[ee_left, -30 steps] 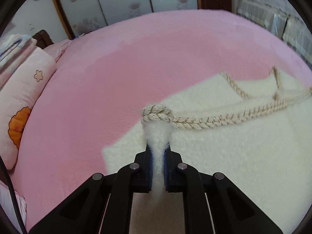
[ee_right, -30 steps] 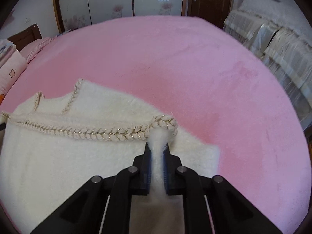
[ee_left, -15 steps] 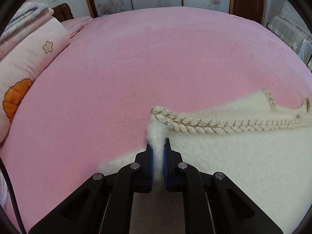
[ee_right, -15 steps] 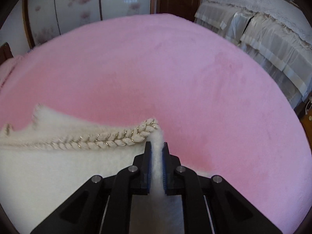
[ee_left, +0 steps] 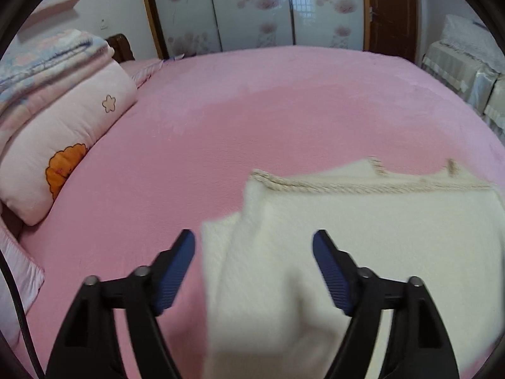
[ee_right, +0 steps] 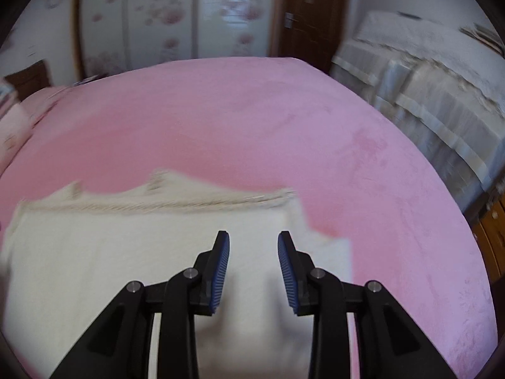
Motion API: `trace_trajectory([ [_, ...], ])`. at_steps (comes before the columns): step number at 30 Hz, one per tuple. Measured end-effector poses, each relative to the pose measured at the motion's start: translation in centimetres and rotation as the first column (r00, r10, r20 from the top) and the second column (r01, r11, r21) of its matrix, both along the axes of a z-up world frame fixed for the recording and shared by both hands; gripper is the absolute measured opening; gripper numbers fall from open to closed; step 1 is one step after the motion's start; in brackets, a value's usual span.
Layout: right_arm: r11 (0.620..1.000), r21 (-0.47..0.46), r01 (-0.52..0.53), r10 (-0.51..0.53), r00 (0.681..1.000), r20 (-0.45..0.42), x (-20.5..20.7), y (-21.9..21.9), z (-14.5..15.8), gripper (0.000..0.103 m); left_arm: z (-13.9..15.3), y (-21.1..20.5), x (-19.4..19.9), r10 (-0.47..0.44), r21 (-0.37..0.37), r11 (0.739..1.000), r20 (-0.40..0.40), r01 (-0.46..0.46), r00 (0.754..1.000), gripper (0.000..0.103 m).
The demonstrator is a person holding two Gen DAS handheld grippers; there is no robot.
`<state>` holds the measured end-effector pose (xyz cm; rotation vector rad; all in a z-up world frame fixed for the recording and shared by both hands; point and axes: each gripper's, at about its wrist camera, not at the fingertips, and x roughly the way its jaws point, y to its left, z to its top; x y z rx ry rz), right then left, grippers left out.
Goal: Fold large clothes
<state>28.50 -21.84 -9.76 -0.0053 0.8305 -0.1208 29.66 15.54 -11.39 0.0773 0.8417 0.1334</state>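
While both grippers hang over the pink bedspread (ee_left: 252, 120), the cream fuzzy garment (ee_left: 363, 230) lies flat on it, folded over itself. Its long axis runs side to side across both wrist views, and the braided rope trim (ee_left: 363, 186) along the far edge follows the same line, roughly 9 to 3 o'clock.

Left gripper (ee_left: 254, 243) is spread wide and its jaws are opening. The garment's left edge lies below the gap, but the blue pads (ee_left: 176, 271) aren't touching it.

Right gripper (ee_right: 253, 246) is only partly apart, jaws opening too, pads clear of the cloth underneath.

From the left view, the garment sits toward 4 o'clock, and a pink quilt roll (ee_left: 63, 132) is off at 9 o'clock.
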Motion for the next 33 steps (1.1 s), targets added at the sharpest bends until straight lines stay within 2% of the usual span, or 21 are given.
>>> trace_trajectory([
  [2, 0.995, 0.052, -0.091, 0.092, 0.996, -0.019, -2.1, 3.6, 0.6, 0.032, 0.5, -2.2, -3.0, -0.061, -0.085, 0.995, -0.003, 0.060, 0.998, 0.078],
  [4, 0.974, 0.144, -0.173, 0.178, 0.984, -0.024, -4.1, 6.8, 0.5, 0.032, 0.2, -4.0, -5.5, -0.099, -0.162, 0.982, 0.006, 0.099, 0.995, 0.078],
  [7, 0.936, 0.243, -0.253, 0.267, 0.963, -0.026, -6.5, 10.8, -0.6, 0.032, -1.0, -6.8, -8.0, -0.090, -0.146, 0.985, 0.007, 0.090, 0.996, 0.078],
  [10, 0.953, 0.160, -0.257, 0.267, 0.962, -0.050, -8.1, 12.6, -3.1, 0.032, -3.8, -7.1, -8.9, -0.010, -0.097, 0.995, -0.052, 0.005, 0.999, 0.078],
  [12, 0.963, 0.140, -0.229, 0.240, 0.968, -0.071, -8.4, 11.3, -4.8, 0.031, -5.2, -6.4, -9.3, 0.027, -0.097, 0.995, -0.081, -0.035, 0.996, 0.079],
  [14, 0.975, 0.126, -0.185, 0.193, 0.979, -0.060, -9.0, 8.7, -5.2, 0.031, -5.9, -3.9, -9.6, 0.077, -0.083, 0.993, -0.092, -0.085, 0.993, 0.080],
  [17, 0.998, 0.039, -0.057, 0.060, 0.996, -0.065, -10.2, 3.7, -5.7, 0.031, -6.2, -0.3, -10.2, 0.127, -0.099, 0.985, -0.105, -0.137, 0.986, 0.080],
  [20, 0.996, 0.014, 0.084, -0.082, 0.993, -0.081, -11.4, -2.3, -6.6, 0.033, -6.6, 2.2, -10.8, 0.217, -0.048, 0.973, -0.122, -0.224, 0.969, 0.080],
  [22, 0.990, 0.066, 0.124, -0.119, 0.990, -0.078, -12.2, -5.3, -6.8, 0.026, -7.0, 3.9, -11.4, 0.231, -0.129, 0.960, -0.135, -0.248, 0.964, 0.081],
  [23, 0.989, 0.079, 0.125, -0.119, 0.990, -0.079, -12.4, -5.9, -6.8, 0.019, -7.1, 4.9, -11.5, 0.239, -0.172, 0.950, -0.143, -0.262, 0.960, 0.083],
  [26, 0.992, 0.019, 0.125, -0.123, 0.989, -0.079, -12.6, -5.2, -6.9, 0.019, -7.7, 6.5, -11.5, 0.255, -0.233, 0.930, -0.151, -0.285, 0.955, 0.084],
  [29, 0.988, -0.053, 0.145, -0.149, 0.986, -0.080, -12.0, -3.9, -7.4, 0.022, -7.8, 6.4, -11.3, 0.264, -0.205, 0.935, -0.147, -0.290, 0.953, 0.084],
  [33, 0.984, -0.060, 0.169, -0.174, 0.982, -0.077, -12.0, -3.9, -7.3, 0.022, -7.5, 4.9, -11.9, 0.262, -0.186, 0.940, -0.149, -0.287, 0.954, 0.084],
])
